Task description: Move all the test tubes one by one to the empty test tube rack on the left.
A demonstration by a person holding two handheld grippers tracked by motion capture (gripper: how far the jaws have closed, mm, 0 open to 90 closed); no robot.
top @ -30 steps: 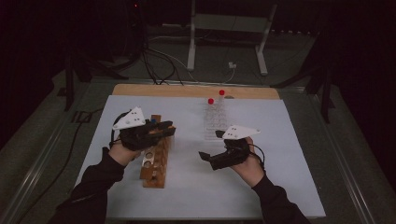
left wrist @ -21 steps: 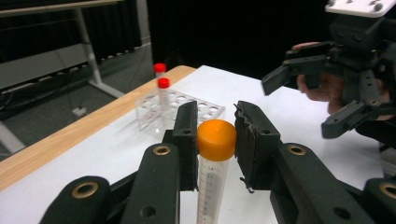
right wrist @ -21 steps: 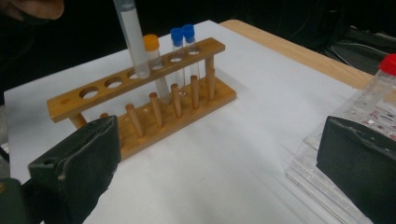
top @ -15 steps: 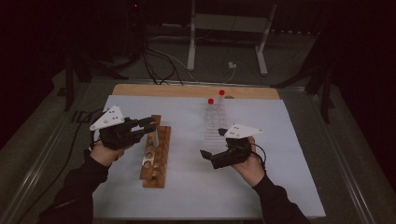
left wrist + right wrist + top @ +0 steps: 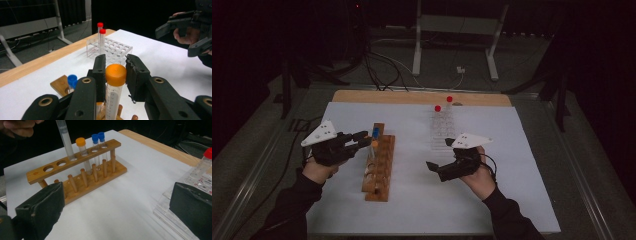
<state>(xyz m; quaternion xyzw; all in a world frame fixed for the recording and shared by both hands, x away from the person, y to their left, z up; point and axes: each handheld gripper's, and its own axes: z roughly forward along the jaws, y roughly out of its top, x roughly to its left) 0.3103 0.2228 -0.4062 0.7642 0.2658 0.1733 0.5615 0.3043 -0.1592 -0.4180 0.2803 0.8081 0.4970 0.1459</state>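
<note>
Left of the wooden rack point(image 5: 378, 167), left gripper point(image 5: 363, 137): held in the person's left hand just beside the rack's far half. Its tips point at the rack's top bar.
Left claw state: clamped on the held tube. In the left gripper view the two black pads sit against either side of its orange cap.
Held tube point(image 5: 65, 140): clear and graduated, gripped at the cap end. It leans from the rack towards the left gripper. In the right gripper view its lower end meets a hole near the middle of the rack's top bar; how deep it goes I cannot tell.
Wooden rack: lies lengthwise on the white sheet point(image 5: 512, 165), with a row of holes in its top bar and a row of pegs along its base. The holes at its near end are empty.
Standing orange-capped tube point(image 5: 80, 142): upright in the rack, in the next hole towards the far end from the held tube.
Blue-capped tubes point(image 5: 98, 137): two, upright side by side in the rack's far-end holes.
Right of the rack, right gripper point(image 5: 434, 169): held in the right hand, apart from the rack, with its tips aimed at the rack's near half.
Right claw state: jaws wide apart, with nothing between them.
Clear rack point(image 5: 442, 131): further right of the wooden rack and farther back, holding two red-capped tubes point(image 5: 437, 108).
</note>
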